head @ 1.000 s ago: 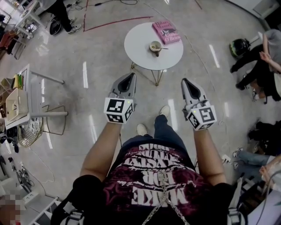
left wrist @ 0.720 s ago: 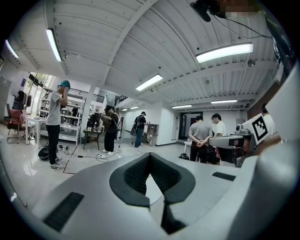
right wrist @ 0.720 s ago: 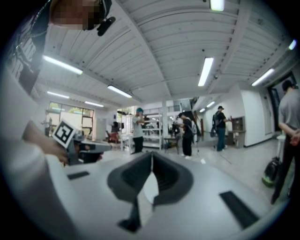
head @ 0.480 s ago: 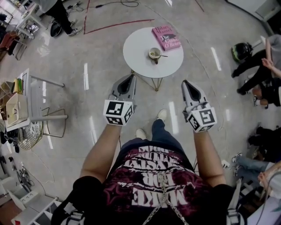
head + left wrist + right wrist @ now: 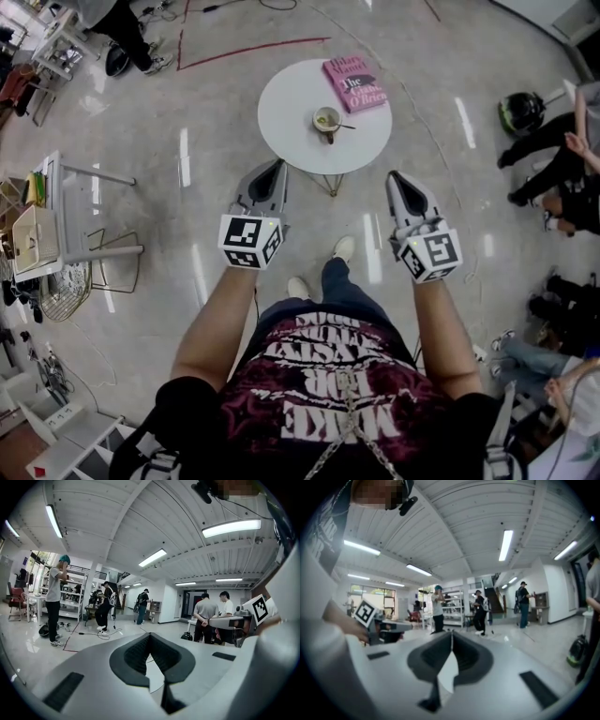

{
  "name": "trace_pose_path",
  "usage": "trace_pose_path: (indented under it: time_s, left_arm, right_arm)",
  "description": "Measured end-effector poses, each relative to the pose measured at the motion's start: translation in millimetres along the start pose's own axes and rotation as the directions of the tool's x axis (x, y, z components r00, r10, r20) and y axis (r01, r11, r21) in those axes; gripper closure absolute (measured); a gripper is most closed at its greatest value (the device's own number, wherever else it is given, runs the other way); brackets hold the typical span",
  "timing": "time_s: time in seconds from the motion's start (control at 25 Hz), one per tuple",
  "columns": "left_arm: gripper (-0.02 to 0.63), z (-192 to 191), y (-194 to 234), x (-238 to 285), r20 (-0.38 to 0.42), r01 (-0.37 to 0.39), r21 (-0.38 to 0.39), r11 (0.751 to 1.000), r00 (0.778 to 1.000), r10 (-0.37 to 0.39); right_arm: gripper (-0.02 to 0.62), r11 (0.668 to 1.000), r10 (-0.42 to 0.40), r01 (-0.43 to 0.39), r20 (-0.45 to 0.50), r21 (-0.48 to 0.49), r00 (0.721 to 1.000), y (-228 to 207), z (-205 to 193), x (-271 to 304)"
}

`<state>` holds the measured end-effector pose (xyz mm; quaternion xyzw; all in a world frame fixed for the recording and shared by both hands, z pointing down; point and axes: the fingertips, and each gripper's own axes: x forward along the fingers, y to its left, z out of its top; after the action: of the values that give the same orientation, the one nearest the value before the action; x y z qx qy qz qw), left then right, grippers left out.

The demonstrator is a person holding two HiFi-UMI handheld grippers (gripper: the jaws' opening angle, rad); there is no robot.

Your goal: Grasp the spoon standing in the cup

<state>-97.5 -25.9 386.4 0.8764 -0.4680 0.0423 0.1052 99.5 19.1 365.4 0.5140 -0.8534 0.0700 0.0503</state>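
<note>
Change: table (image 5: 281, 103) and cup (image 5: 326, 119) sit lower in the head view than a second ago, so the gap to both gripper tips has narrowed. Feet have shifted too, which suggests walking in.
Left gripper (image 5: 277, 166): jaws together, pads meeting at the tip, nothing between them. Pointing roughly level, toward the table's near edge.
Right gripper (image 5: 394, 176): jaws together as well, empty. Tip just off the table's near right rim, no contact.
Step (judged): approach only; nothing grasped yet.
How to do it well: keep closing in until the cup is within easy reach. Open one pair of jaws before arriving, not over the cup. Come at the handle from its free side, pads either side of it. Close gently so the cup does not tip or slide.
Spoon (image 5: 344, 126): in the cup, handle leaning out to the right in the head view. Too small to read the tilt further.
Spoon vs grippers: beyond both tips, between their lines; apart from each, the handle end pointing to the right gripper's side.
Book (image 5: 355, 82): on the table's far side, apart from the cup.
</note>
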Motion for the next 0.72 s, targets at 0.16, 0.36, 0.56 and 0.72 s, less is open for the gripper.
trace_pose_path:
  time_s: [0.16,0.36,0.56,0.72]
  left_arm:
    - [0.583,1,3,16,-0.003,-0.010,-0.003,1.000,1.000,0.010]
    - [0.581,-1,7,38,-0.006,-0.028,-0.010,1.000,1.000,0.028]
    - [0.581,-1,11,60,-0.005,-0.048,-0.011,0.999,0.999,0.048]
    - [0.581,-4,17,84,-0.011,-0.073,-0.021,0.997,0.997,0.073]
  right_arm:
    - [0.561,1.000,0.013,-0.013,-0.006,0.001,1.000,-14,0,11]
    - [0.561,0.999,0.042,-0.042,-0.016,-0.012,0.999,-31,1,26]
    - [0.561,0.998,0.055,-0.055,-0.022,-0.021,0.998,-54,2,39]
    - [0.560,0.997,0.072,-0.072,-0.032,-0.021,0.997,-77,-2,52]
